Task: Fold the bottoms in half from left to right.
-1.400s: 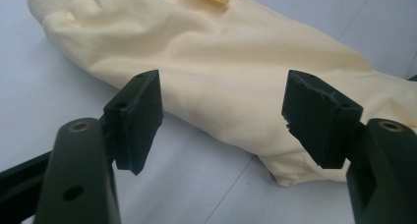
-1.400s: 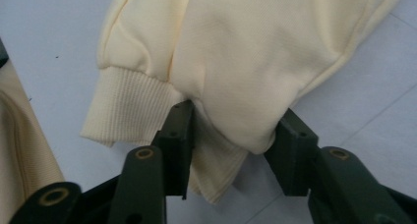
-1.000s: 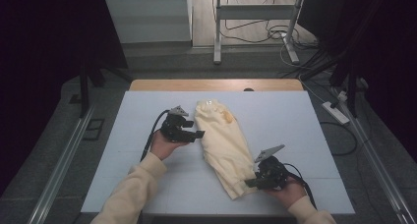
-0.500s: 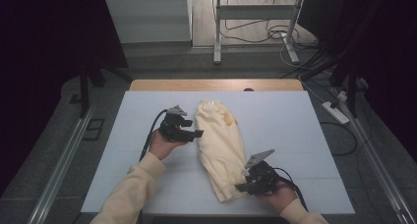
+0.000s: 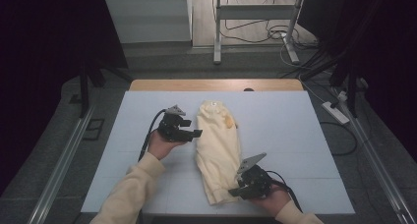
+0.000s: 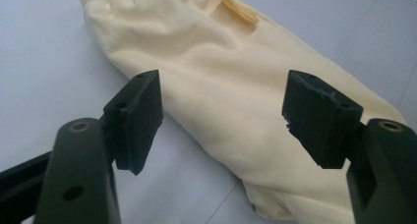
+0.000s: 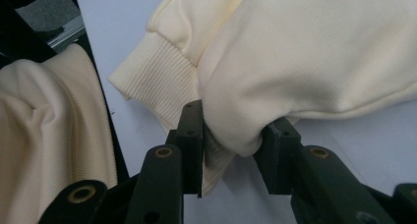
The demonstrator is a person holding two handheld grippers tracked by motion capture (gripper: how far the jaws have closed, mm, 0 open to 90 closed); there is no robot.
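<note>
Right tongs (image 7: 235, 145) pinch pale-yellow folded sweatshirt (image 5: 218, 148) fold at 6 o'clock, w/ ribbed cuff (image 7: 152, 79) beside; left tongs (image 6: 223, 118) spread apart, empty, above it.

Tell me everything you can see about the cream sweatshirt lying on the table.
The pale cream, soft knit sweatshirt lies folded into a long narrow bundle on the light blue table top, running from far to near. It has ribbed cuffs and a small yellow mark near its far end. The right gripper has a fold of its near end between its jaws. The left gripper sits open beside its far part, apparently not touching.
</note>
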